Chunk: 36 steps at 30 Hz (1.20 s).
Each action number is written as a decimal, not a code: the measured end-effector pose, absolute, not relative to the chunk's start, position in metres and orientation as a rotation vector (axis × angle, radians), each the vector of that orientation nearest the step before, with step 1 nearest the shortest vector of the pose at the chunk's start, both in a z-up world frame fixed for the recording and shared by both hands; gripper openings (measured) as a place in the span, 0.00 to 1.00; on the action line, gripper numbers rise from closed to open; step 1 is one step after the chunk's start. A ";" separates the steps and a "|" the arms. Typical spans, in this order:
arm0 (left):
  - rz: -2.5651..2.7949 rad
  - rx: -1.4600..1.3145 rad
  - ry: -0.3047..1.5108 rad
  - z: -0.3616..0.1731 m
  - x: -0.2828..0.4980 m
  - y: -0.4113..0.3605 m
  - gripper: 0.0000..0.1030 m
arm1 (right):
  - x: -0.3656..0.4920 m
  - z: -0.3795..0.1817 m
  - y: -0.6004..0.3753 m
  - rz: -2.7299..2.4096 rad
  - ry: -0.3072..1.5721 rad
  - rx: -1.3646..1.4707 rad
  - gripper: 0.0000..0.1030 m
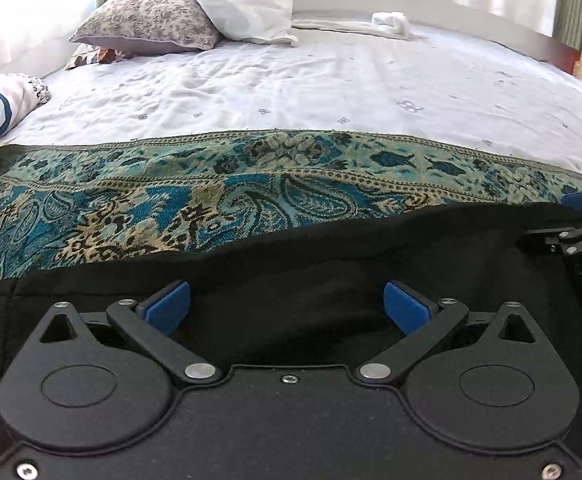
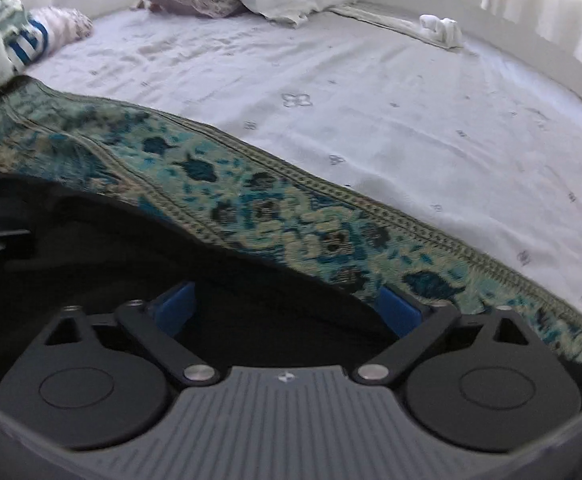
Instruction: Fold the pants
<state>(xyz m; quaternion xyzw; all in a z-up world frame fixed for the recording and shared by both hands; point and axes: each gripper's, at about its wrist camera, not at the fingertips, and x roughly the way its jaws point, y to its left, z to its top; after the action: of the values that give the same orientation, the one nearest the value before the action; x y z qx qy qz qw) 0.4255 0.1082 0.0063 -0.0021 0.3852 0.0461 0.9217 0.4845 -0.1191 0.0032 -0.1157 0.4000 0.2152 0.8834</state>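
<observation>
Left wrist view: our left tool [image 1: 287,306] and right tool [image 2: 287,310] gape empty over the black pants [image 1: 331,264]; closing too shallow could pinch only one layer.

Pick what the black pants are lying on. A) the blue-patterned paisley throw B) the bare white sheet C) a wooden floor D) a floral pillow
A: the black pants lie with their far edge over the blue-patterned paisley throw, which is spread across the white sheet.
</observation>
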 end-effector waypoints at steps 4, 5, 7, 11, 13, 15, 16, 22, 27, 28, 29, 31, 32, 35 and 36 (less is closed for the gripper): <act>0.065 -0.055 0.780 0.017 0.422 0.115 0.99 | 0.458 0.008 -0.106 0.496 0.772 -0.344 0.24; 0.056 -0.086 0.760 0.020 0.422 0.118 0.99 | 0.449 0.009 -0.100 0.495 0.757 -0.377 0.16; 0.055 -0.183 0.740 0.025 0.425 0.126 0.99 | 0.429 0.006 -0.087 0.475 0.717 -0.470 0.06; 0.105 -0.328 0.811 0.026 0.445 0.133 1.00 | 0.401 0.006 -0.083 0.455 0.687 -0.416 0.02; 0.149 -0.319 0.820 0.027 0.453 0.127 1.00 | 0.385 0.004 -0.083 0.480 0.687 -0.395 0.02; 0.188 -0.299 0.832 0.027 0.461 0.118 1.00 | 0.374 0.001 -0.085 0.481 0.701 -0.363 0.03; 0.205 -0.295 0.839 0.025 0.465 0.114 1.00 | 0.371 0.001 -0.087 0.477 0.702 -0.353 0.03; 0.421 -0.218 0.932 0.015 0.502 0.085 1.00 | 0.371 0.004 -0.095 0.458 0.721 -0.238 0.06; 0.353 -0.104 0.870 0.006 0.489 0.076 0.90 | 0.389 0.035 -0.104 0.590 0.629 -0.284 0.94; 0.325 -0.079 0.840 0.005 0.479 0.075 0.81 | 0.397 0.038 -0.101 0.609 0.629 -0.322 0.94; 0.305 -0.061 0.818 0.005 0.470 0.076 0.76 | 0.406 0.041 -0.098 0.610 0.629 -0.355 0.94; 0.260 -0.030 0.785 0.005 0.451 0.077 0.63 | 0.426 0.042 -0.088 0.625 0.643 -0.413 0.95; 0.240 -0.018 0.775 0.005 0.443 0.077 0.58 | 0.434 0.040 -0.083 0.639 0.652 -0.436 0.95; 0.192 -0.015 0.764 0.006 0.422 0.080 0.51 | 0.450 0.034 -0.065 0.685 0.655 -0.501 1.00; 0.181 -0.026 0.761 0.006 0.416 0.082 0.49 | 0.451 0.031 -0.060 0.707 0.660 -0.515 1.00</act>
<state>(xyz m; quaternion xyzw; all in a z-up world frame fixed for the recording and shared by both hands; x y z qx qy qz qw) 0.4160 0.0819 0.0060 -0.0128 0.3707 0.0882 0.9245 0.4509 -0.0600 0.0313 -0.2449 0.3137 0.3363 0.8536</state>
